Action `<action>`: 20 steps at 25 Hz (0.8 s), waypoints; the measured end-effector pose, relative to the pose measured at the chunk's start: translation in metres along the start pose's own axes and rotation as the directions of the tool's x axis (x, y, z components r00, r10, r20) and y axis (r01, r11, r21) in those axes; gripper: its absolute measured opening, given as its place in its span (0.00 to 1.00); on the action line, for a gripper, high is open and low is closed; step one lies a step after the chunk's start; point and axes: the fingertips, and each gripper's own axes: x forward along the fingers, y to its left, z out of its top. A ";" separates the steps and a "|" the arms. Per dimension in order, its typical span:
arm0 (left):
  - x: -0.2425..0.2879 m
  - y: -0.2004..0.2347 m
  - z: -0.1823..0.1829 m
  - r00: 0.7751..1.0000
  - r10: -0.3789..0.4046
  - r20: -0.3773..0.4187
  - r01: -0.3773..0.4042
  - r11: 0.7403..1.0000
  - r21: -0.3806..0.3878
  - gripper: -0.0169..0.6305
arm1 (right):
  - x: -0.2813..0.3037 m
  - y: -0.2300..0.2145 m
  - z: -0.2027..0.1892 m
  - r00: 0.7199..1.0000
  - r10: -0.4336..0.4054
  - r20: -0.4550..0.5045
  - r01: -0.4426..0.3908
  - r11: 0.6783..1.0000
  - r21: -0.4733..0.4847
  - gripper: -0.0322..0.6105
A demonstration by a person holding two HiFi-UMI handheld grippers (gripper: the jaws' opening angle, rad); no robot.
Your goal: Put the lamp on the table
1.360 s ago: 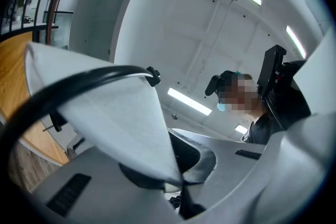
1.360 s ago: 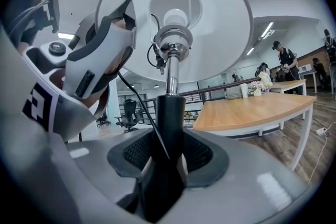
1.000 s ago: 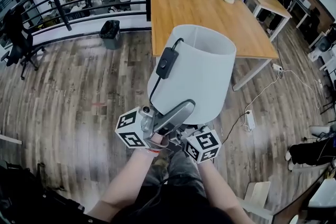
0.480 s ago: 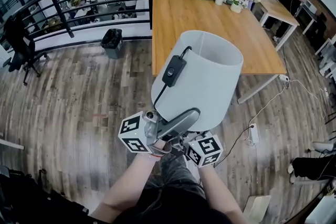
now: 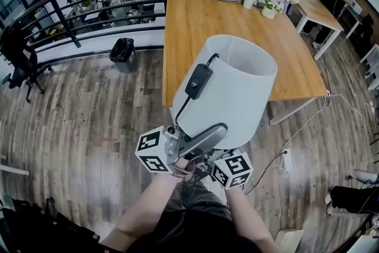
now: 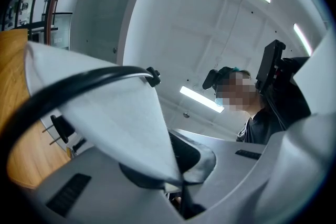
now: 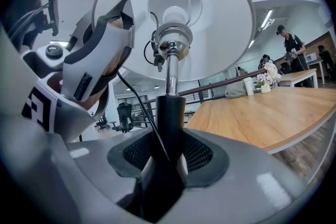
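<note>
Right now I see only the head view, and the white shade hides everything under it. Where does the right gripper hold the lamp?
Observer: The right gripper is closed on the black stem, just below the chrome tube.
Operator: And the left gripper, does it hold anything?
Observer: Yes. The left gripper pinches the lower edge of the white shade.
Operator: Is there a bulb inside?
Observer: Yes, the right gripper view looks up into the shade, and a white bulb sits at the top of the tube.
</note>
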 end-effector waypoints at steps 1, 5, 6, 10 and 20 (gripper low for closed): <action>0.003 0.009 0.002 1.000 0.000 -0.001 0.000 1.000 0.001 0.03 | 0.005 -0.007 0.003 1.000 0.002 0.000 -0.002 1.000 0.000 0.32; 0.013 0.041 0.012 1.000 0.003 0.002 -0.003 1.000 0.015 0.03 | 0.028 -0.033 0.012 1.000 0.012 0.001 -0.012 1.000 -0.001 0.32; 0.015 0.049 0.015 1.000 0.005 0.006 -0.005 1.000 0.019 0.03 | 0.033 -0.040 0.014 1.000 0.016 -0.001 -0.016 1.000 -0.003 0.32; 0.021 0.077 0.024 0.999 0.023 0.035 -0.023 1.000 0.020 0.03 | 0.049 -0.060 0.018 0.999 0.033 -0.022 -0.033 0.999 -0.003 0.32; 0.028 0.133 0.069 0.995 0.091 0.038 -0.091 0.996 -0.012 0.03 | 0.107 -0.079 0.037 0.994 0.068 -0.084 -0.064 0.997 0.042 0.32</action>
